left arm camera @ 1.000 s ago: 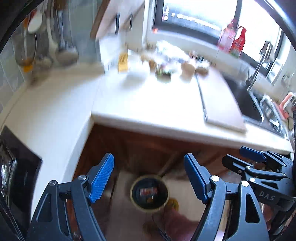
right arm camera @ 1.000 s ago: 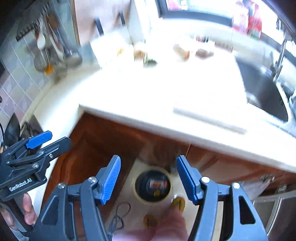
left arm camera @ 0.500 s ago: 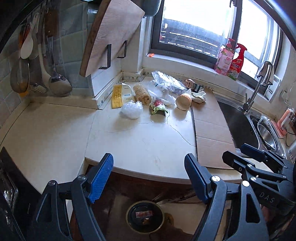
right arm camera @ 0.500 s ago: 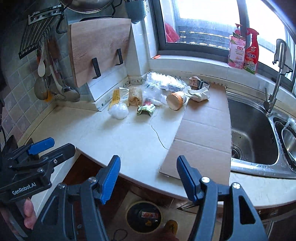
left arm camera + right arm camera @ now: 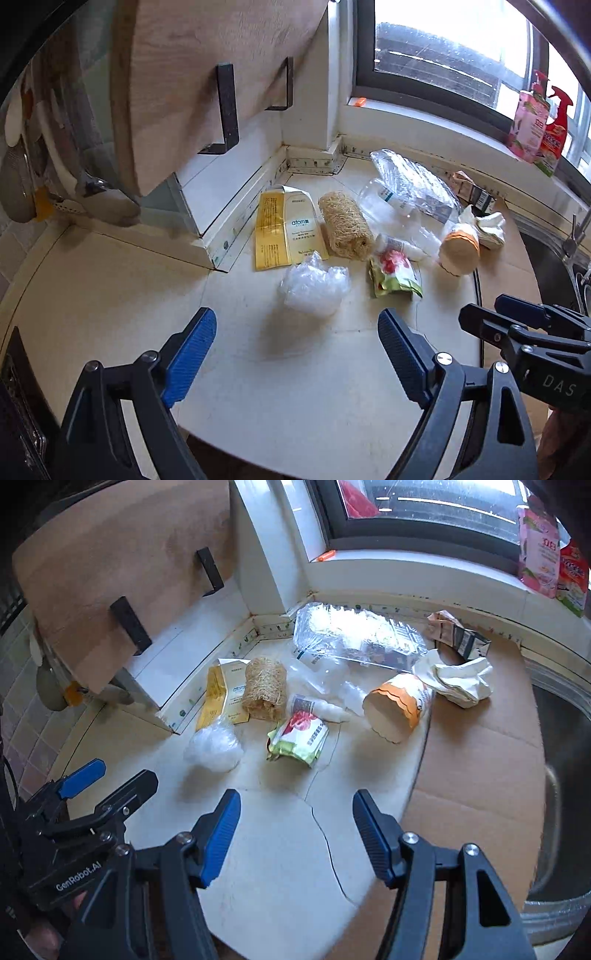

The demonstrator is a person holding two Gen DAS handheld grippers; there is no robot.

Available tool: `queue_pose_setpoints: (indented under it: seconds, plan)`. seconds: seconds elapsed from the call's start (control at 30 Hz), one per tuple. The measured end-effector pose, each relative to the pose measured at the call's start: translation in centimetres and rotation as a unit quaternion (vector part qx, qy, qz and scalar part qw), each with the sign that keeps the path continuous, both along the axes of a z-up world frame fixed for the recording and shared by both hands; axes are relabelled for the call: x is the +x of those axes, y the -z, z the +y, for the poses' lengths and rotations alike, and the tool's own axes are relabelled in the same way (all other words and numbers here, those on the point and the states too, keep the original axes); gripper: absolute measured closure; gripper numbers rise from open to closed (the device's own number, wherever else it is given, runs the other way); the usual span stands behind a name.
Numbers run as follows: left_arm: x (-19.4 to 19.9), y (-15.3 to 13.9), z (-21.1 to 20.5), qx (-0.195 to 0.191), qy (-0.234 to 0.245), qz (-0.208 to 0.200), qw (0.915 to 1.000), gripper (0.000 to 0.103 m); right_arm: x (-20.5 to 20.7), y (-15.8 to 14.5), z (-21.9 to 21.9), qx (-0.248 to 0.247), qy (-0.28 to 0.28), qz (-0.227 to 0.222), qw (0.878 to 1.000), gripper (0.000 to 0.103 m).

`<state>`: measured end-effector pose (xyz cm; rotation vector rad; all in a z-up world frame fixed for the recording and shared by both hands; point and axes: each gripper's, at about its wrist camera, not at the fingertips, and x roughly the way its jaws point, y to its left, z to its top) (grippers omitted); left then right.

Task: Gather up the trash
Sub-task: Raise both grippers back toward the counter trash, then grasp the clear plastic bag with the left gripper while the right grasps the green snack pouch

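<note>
Trash lies in the counter's back corner: a crumpled clear plastic bag [image 5: 314,284] [image 5: 214,746], a green and red wrapper [image 5: 395,275] [image 5: 299,738], a yellow carton [image 5: 284,232], a loofah roll [image 5: 345,225], a tipped orange paper cup [image 5: 460,249] [image 5: 399,709], a clear plastic tray [image 5: 354,635] and crumpled white paper [image 5: 458,679]. My left gripper [image 5: 295,325] hovers just short of the plastic bag, its jaws opening with nothing between them. My right gripper [image 5: 295,801] is open and empty, short of the wrapper.
A flat cardboard sheet [image 5: 480,775] covers the counter's right side beside the steel sink [image 5: 565,775]. A wooden cutting board [image 5: 207,74] hangs on wall brackets above the left. Ladles [image 5: 92,184] hang at far left. Spray bottles [image 5: 535,118] stand on the windowsill.
Both grippers moved from above the floor bin forward over the counter, close to the trash pile. The bin dropped out of view. The left jaws stand wider.
</note>
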<state>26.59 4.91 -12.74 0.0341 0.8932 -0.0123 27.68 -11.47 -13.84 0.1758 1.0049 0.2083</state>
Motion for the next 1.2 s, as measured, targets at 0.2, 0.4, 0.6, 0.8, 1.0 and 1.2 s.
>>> queue_pose_setpoints:
  seconds: [0.2, 0.4, 0.6, 0.8, 1.0, 1.2]
  plan:
    - [4.8, 2.8, 0.1, -0.006, -0.017, 0.036, 0.9992, 0.015, 7.1, 3.4, 1.1, -0.012, 0.000, 0.046, 0.999, 0.039]
    - [7.3, 5.3, 0.2, -0.005, -0.017, 0.071, 0.9973, 0.015, 10.0, 6.3, 2.5, -0.045, -0.007, 0.088, 0.995, 0.039]
    - [8.6, 6.3, 0.8, -0.024, -0.009, 0.078, 0.9966, 0.015, 10.5, 7.2, 3.1, -0.072, -0.020, 0.083, 0.994, 0.041]
    - [9.8, 7.1, 1.2, -0.071, 0.003, 0.095, 0.9929, 0.018, 10.6, 7.0, 3.9, -0.076, -0.039, 0.074, 0.994, 0.068]
    - [10.4, 7.6, 1.3, -0.131, 0.017, 0.104, 0.9858, 0.051, 10.1, 6.9, 4.0, -0.057, -0.051, 0.074, 0.994, 0.081]
    - [9.8, 6.6, 0.2, -0.107, 0.025, 0.094, 0.9895, 0.065, 9.0, 6.4, 2.3, -0.013, -0.047, 0.082, 0.995, 0.084]
